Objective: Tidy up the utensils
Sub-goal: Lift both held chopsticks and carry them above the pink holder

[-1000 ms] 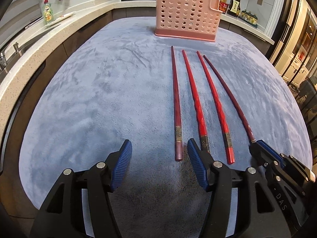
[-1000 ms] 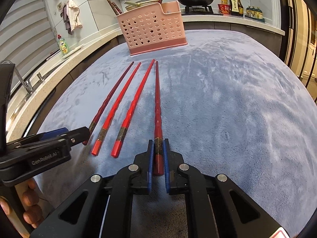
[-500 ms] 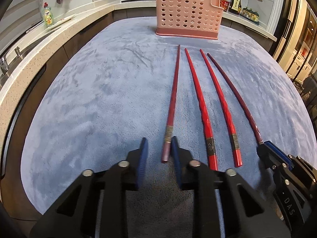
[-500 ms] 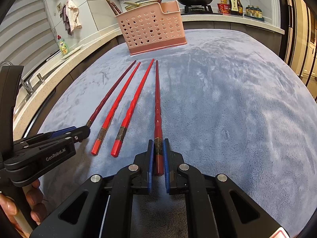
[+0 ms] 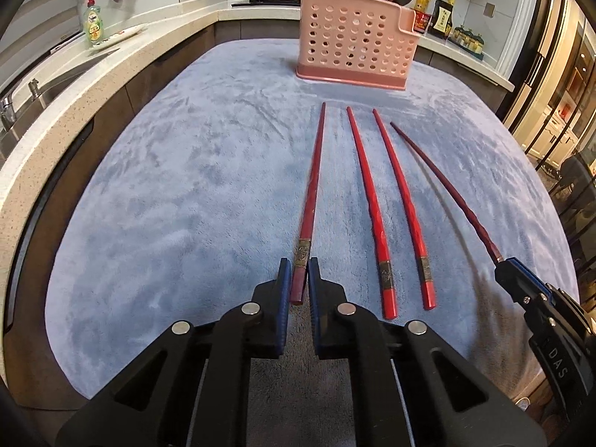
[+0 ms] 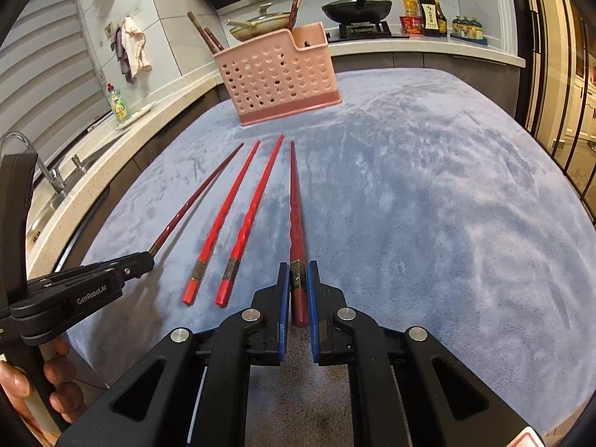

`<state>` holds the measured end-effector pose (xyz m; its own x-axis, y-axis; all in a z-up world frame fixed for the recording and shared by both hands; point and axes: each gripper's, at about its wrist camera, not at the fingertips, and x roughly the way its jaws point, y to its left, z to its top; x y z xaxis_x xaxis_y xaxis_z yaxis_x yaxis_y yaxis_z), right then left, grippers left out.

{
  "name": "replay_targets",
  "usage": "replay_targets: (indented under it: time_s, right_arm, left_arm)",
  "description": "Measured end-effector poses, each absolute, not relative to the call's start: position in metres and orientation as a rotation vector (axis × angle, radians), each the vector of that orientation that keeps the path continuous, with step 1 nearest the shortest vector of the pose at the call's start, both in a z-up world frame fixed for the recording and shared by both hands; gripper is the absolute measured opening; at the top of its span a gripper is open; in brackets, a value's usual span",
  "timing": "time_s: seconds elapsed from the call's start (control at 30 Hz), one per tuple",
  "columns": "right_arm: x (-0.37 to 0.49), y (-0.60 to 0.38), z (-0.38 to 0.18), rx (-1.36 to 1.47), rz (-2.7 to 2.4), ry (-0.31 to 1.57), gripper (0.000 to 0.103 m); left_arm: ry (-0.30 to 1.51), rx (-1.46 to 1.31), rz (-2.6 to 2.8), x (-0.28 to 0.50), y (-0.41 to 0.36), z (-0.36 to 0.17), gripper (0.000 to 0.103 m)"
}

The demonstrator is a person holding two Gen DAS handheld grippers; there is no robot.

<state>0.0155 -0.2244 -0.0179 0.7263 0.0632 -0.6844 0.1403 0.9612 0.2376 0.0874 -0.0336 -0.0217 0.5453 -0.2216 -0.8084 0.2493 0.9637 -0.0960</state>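
Both tongs, left gripper [image 5: 298,279] and right gripper [image 6: 298,283], each clamp an outer chopstick's butt end near the mat's [image 5: 186,193] front edge, presumably for the pink holder [image 5: 355,50] at the far edge.

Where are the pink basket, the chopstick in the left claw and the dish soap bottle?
Pink basket [image 5: 354,46]: left wrist view, middle of its holed front wall.
Chopstick in the left claw [image 5: 311,193]: left wrist view, middle of its red shaft.
Dish soap bottle [image 6: 118,106]: right wrist view, on its green body.
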Motion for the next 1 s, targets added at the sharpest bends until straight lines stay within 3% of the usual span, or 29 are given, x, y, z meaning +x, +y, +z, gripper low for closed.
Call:
replay_targets:
  time_s: [0.6, 0.87, 1.0]
  right_arm:
    - [0.009, -0.242, 0.068, 0.292, -0.046, 0.581, 0.007]
    - [0.012, -0.243, 0.038, 0.299, -0.032, 0.657, 0.007]
    - [0.014, -0.238, 0.007, 0.289, -0.028, 0.732, 0.016]
  left_arm:
    - [0.795, -0.048, -0.303, 0.082, -0.019, 0.06, 0.007]
    - [0.817, -0.059, -0.29, 0.084, -0.012, 0.05, 0.007]
    - [0.826, -0.058, -0.292, 0.081, -0.012, 0.046, 0.007]
